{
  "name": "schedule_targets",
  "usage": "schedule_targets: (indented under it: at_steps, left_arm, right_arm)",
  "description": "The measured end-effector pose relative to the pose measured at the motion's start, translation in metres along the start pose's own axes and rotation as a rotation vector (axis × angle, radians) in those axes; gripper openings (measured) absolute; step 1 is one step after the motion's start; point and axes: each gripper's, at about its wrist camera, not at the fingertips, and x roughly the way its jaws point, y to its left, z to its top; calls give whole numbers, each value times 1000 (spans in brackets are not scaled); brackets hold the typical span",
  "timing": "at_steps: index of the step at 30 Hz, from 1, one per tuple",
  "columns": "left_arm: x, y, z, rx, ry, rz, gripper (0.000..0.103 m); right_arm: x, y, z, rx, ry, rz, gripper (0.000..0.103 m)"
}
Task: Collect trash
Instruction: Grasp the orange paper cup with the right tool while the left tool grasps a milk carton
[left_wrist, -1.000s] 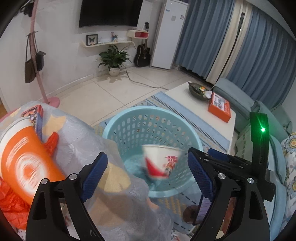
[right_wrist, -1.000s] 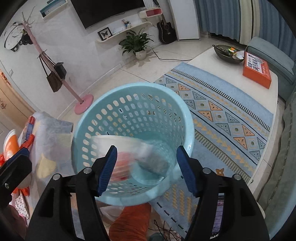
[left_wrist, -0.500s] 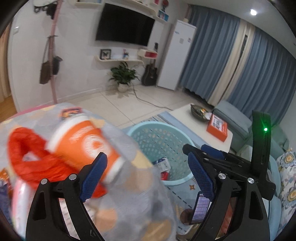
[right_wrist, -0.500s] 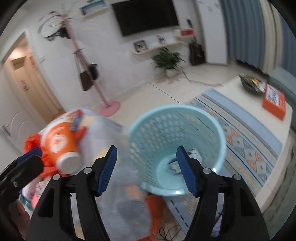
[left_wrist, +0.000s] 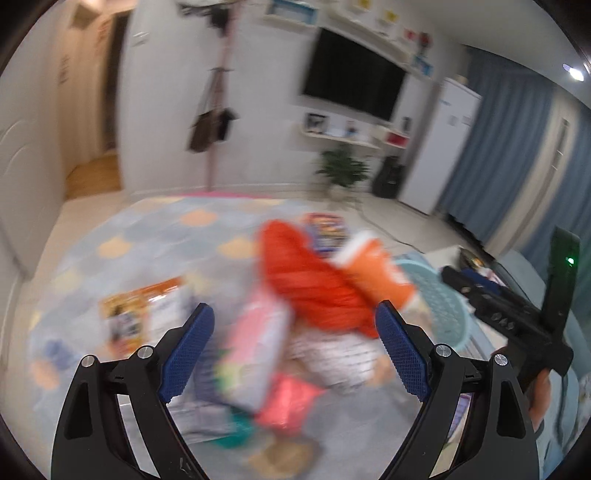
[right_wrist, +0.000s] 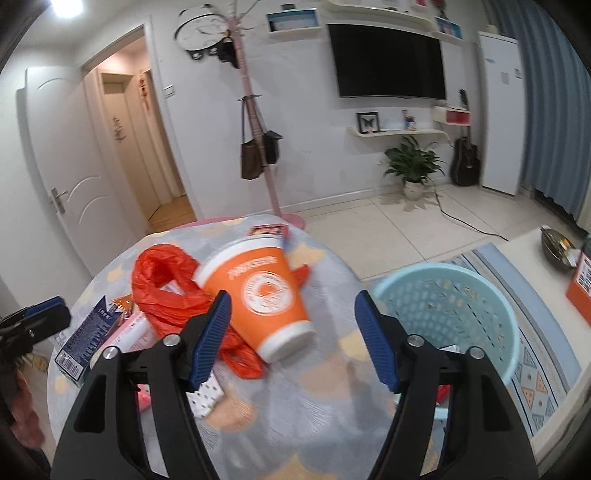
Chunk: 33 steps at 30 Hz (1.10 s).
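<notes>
Swinging away from the basket (right_wrist: 448, 314), both grippers now face the littered table (right_wrist: 332, 369); left gripper (left_wrist: 293, 354) spread empty; right gripper (right_wrist: 293, 339) angled down, jaws opening, nothing between them.

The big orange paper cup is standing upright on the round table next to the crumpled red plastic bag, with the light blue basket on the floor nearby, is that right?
Not quite. The right wrist view shows the big orange paper cup lying tipped on its side, not upright. The rest holds: it rests on the round table beside the crumpled red plastic bag, and the light blue basket stands on the floor nearby.
</notes>
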Motion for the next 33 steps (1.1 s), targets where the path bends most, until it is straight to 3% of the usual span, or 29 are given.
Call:
schedule_targets:
  at_steps: [5,11,17,22,25,27,33]
  left_arm:
    - [-7,58,-3,-107,33,51,87]
    - [8,96,-14,-196,129,-10,87]
    - [38,91,-20,-193,204,-17,86]
    - [54,84,-25,-154,257,8,75]
    - [53,83,-26,-146,247,16,71]
    - [52,83,-26,-149,249,18,60]
    - [50,83,-25,-156,230,15,59]
  right_arm:
    - [26,11,4,-21,36,27,77]
    - [53,19,5,-75,78,37,85]
    - [74,24,0,-97,122,58,86]
    - [85,22,-2,-97,158,79,87]
    - [92,19,-3,-77,175,99,87]
    - [95,18,-3,-67,184,114,87]
    - [97,23,-6,-75,196,136,87]
